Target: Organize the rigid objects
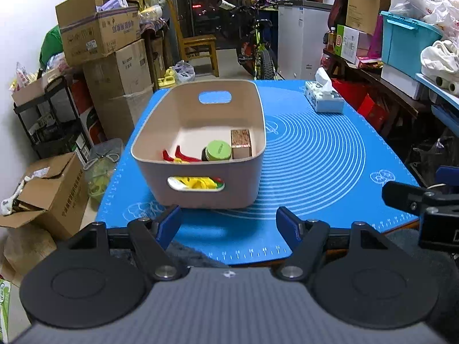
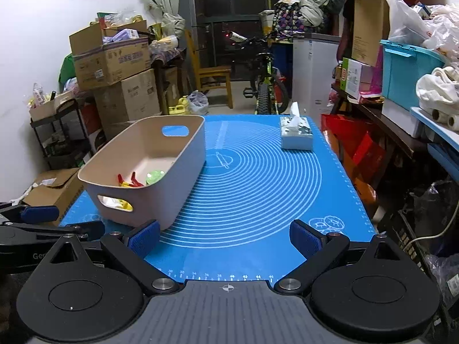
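Observation:
A beige plastic bin (image 1: 149, 143) with handle slots stands on the blue mat (image 1: 315, 157). Inside it lie a green-lidded jar (image 1: 218, 150), a small brown box (image 1: 241, 143) and red and yellow clips (image 1: 183, 157). My left gripper (image 1: 228, 221) is open and empty, just in front of the bin's near wall. In the right wrist view the bin (image 2: 189, 154) sits at the left of the mat (image 2: 258, 186), with the clips (image 2: 129, 183) and green lid (image 2: 155, 176) showing inside. My right gripper (image 2: 223, 238) is open and empty over the mat's near edge.
A tissue box (image 2: 297, 134) stands at the mat's far right; it also shows in the left wrist view (image 1: 324, 99). Cardboard boxes (image 1: 97, 34) and a black shelf stand left of the table. A bicycle (image 2: 266, 86), a chair and a blue crate (image 2: 407, 68) stand beyond.

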